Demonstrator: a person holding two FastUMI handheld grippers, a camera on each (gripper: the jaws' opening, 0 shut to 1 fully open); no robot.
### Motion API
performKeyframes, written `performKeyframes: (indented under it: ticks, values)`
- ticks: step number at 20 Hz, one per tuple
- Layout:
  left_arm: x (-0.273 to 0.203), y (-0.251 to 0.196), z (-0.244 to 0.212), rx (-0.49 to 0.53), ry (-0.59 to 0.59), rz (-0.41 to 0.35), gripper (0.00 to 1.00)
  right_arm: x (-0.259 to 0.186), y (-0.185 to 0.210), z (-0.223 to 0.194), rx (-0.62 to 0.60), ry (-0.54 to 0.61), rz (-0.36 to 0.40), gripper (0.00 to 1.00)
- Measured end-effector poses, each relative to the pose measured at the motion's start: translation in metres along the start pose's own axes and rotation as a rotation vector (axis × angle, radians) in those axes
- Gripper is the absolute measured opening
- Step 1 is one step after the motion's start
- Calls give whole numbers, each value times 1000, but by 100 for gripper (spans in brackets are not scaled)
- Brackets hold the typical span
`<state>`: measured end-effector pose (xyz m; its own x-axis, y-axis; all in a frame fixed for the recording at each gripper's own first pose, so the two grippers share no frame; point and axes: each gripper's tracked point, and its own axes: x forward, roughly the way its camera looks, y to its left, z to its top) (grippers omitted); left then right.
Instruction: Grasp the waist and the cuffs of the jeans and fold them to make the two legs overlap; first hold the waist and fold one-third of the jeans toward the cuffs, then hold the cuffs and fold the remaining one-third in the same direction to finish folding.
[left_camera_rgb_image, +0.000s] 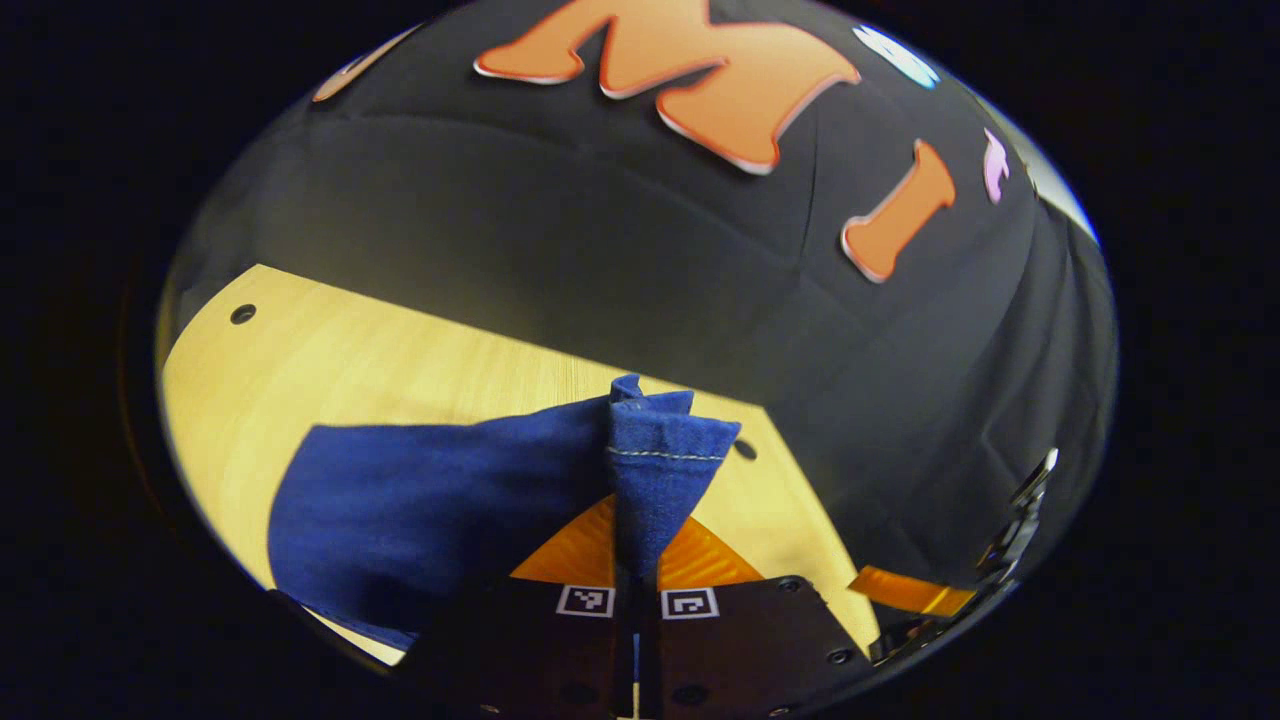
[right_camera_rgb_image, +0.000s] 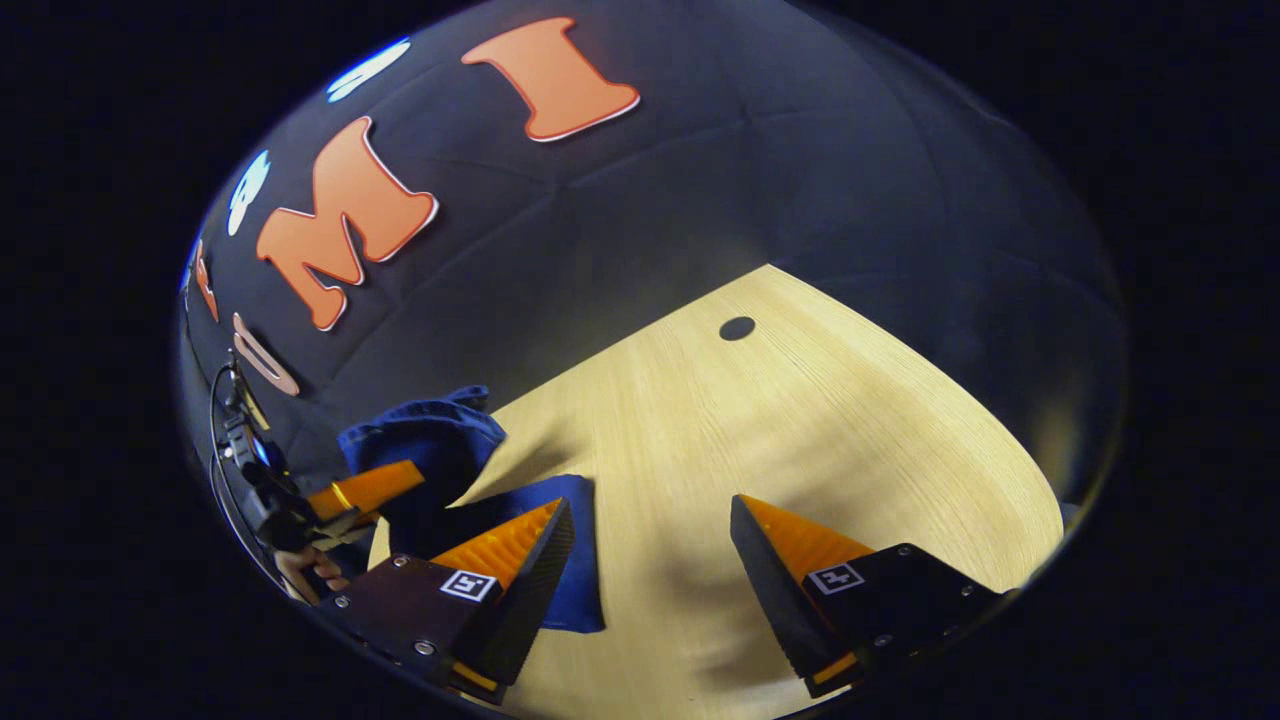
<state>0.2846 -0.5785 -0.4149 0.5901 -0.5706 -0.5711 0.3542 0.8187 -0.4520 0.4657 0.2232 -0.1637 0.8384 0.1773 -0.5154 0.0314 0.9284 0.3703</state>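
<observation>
The blue jeans (left_camera_rgb_image: 410, 510) lie spread on the wooden table (left_camera_rgb_image: 400, 370), stretching away to the left in the left gripper view. My left gripper (left_camera_rgb_image: 640, 515) is shut on a bunched, stitched edge of the jeans (left_camera_rgb_image: 665, 450), lifted slightly off the table. In the right gripper view my right gripper (right_camera_rgb_image: 650, 545) stands open above bare table (right_camera_rgb_image: 800, 420), nothing between its fingers. A corner of the jeans (right_camera_rgb_image: 575, 560) lies beside its left finger (right_camera_rgb_image: 510, 555). Farther left, the left gripper (right_camera_rgb_image: 365, 488) holds raised denim (right_camera_rgb_image: 430, 435).
The table has small round holes (left_camera_rgb_image: 243, 314) (right_camera_rgb_image: 737, 328). The black booth wall (left_camera_rgb_image: 600, 230) stands close behind the table's far edge. A hand (right_camera_rgb_image: 310, 570) holds the left gripper. The right gripper (left_camera_rgb_image: 915, 590) shows at the lower right of the left gripper view.
</observation>
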Motion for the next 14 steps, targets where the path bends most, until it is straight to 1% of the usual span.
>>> performKeyframes:
  ticks: [2,4,6,9,10,11,12,13,14]
  values:
    - [16,-1,-36,72,57,59,2,0,-5,-3,-10,11,-7,97]
    - [19,1,-66,129,101,116,3,-3,-8,-6,-17,21,-7,97]
    - [21,5,-82,175,123,141,3,-4,-9,-8,-27,23,-9,97]
    - [25,9,-89,193,130,148,4,-6,-9,-8,-31,21,-10,97]
    - [27,6,-93,179,134,128,7,-6,-10,-8,-33,20,-14,97]
    - [26,0,-99,156,148,91,14,-8,-10,-8,-33,20,-18,97]
    - [23,-8,-104,139,160,56,42,-8,-9,-9,-35,19,-21,98]
    - [19,-14,-104,144,163,36,70,-8,-9,-9,-37,15,-25,97]
    - [19,-18,-104,171,163,35,99,-8,-8,-9,-39,14,-27,97]
